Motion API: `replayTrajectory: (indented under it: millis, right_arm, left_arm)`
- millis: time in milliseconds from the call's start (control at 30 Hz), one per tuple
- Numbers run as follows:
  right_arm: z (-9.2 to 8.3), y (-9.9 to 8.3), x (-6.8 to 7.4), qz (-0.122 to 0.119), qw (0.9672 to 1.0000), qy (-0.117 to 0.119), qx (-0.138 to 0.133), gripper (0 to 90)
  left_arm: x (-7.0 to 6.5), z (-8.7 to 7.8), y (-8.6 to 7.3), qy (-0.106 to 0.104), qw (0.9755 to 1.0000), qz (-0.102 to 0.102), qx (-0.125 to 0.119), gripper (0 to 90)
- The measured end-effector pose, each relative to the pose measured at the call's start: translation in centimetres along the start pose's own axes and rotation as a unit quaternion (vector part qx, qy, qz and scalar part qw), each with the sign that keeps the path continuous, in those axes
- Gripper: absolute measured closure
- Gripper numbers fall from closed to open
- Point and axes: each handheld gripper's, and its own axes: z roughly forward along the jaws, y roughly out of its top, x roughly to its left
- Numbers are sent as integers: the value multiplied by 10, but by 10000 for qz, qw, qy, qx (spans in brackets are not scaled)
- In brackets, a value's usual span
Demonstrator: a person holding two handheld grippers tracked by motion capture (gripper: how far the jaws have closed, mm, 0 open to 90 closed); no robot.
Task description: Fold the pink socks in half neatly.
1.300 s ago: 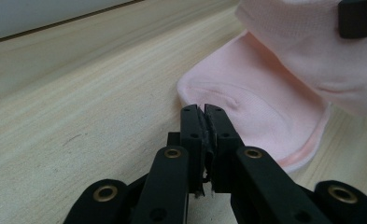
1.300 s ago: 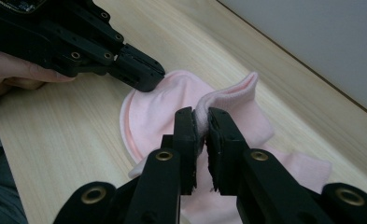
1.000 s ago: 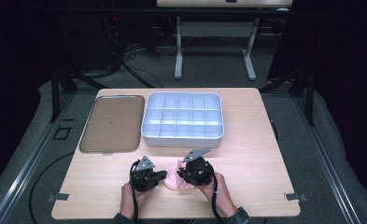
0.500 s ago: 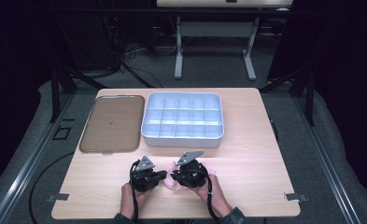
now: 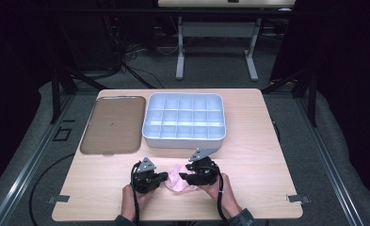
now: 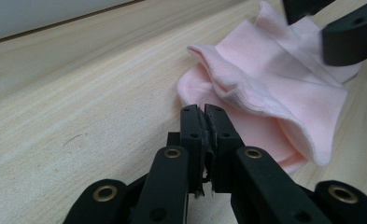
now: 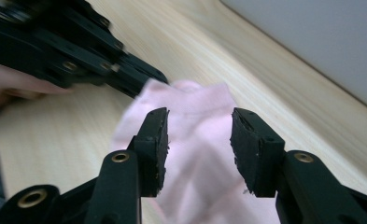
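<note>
Both your grippers flank the pink sock (image 5: 178, 181) at the table's (image 5: 248, 141) near edge: your left gripper (image 6: 204, 116) sits pinched together at its edge, while your right gripper (image 7: 199, 140), jaws just opening, stands apart over it.

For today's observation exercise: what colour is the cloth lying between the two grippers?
Pale pink; the cloth shows best in the left gripper view.

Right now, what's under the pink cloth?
The pink cloth lies straight on the wooden table; bare wood shows all around its edges. It is folded over itself, so anything tucked inside the folds or beneath its middle is covered.
</note>
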Motion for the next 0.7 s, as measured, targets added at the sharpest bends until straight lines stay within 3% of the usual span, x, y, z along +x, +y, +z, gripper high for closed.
replayTrajectory:
  millis: [233, 267, 333, 400, 700]
  right_arm:
    - [24, -1, 8, -220, 9989, -78, 397, 608]
    - [29, -3, 9, -302, 9982, -109, 513, 675]
    - [29, -4, 8, -336, 9981, -142, 506, 805]
    - [29, -5, 8, -295, 9982, -147, 492, 866]
    - [24, -5, 9, -311, 9989, -121, 339, 892]
  left_arm:
    - [0, 0, 0, -1, 10000, -6, 3, 864]
    - [0, 0, 0, 6, 10000, -1, 14, 863]
    - [0, 0, 0, 36, 10000, 22, -5, 858]
    - [-1, 0, 0, 48, 10000, -6, -3, 855]
    - [0, 0, 0, 11, 10000, -4, 1, 853]
